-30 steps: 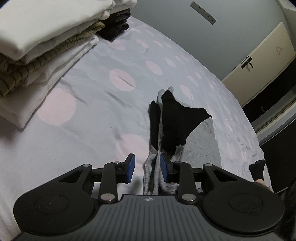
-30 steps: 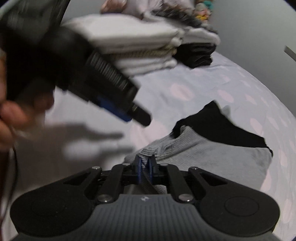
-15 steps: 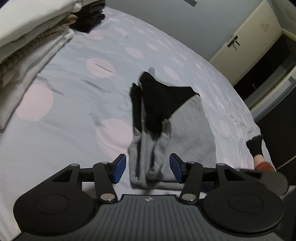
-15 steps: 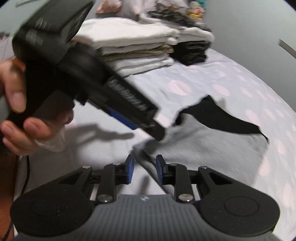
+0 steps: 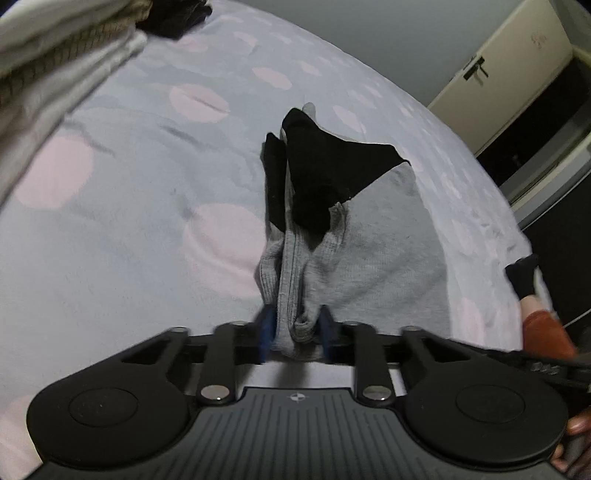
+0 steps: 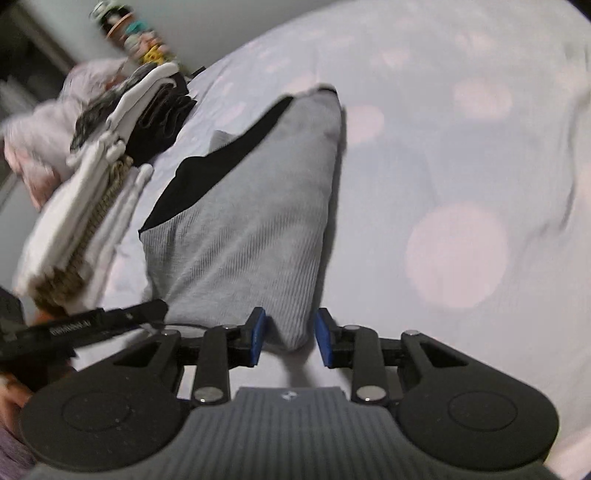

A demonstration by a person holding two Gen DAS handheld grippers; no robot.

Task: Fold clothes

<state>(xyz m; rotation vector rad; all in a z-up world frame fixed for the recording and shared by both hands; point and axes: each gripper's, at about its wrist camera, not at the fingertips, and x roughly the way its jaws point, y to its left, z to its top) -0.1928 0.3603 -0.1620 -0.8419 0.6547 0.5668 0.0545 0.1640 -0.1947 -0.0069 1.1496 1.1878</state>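
A bunched grey hem of the garment (image 5: pixel 376 258) is bracketed between the blue pads of the left gripper (image 5: pixel 295 332), right at the tool's tips. The pads (image 5: pixel 266 330) look pressed against the fabric on both sides, though blur leaves it uncertain whether the cloth is truly clamped; a grip here would be meant to lift or turn that gathered edge.

In the right wrist view, a rounded grey corner of the same garment (image 6: pixel 240 236) is seen between the pads of the right gripper (image 6: pixel 290 338), with a gap visible on each side, so the jaws are judged to be apart and holding nothing. Two neighbouring points on one edge appear to be lined up, as a fold would need.

Beyond the left tips, the garment is spread flat ahead and to the right, grey in the near part and black at the far end, with a narrow roll straight ahead.

It is laid on a bed sheet (image 5: pixel 129 229), pale with pink dots. Far ahead and left, a stack (image 5: pixel 55 55) of folded white and striped clothes is piled, with a dark bundle (image 5: pixel 177 18) past it. Far right, a cream door (image 5: pixel 517 77) is seen against a grey wall.
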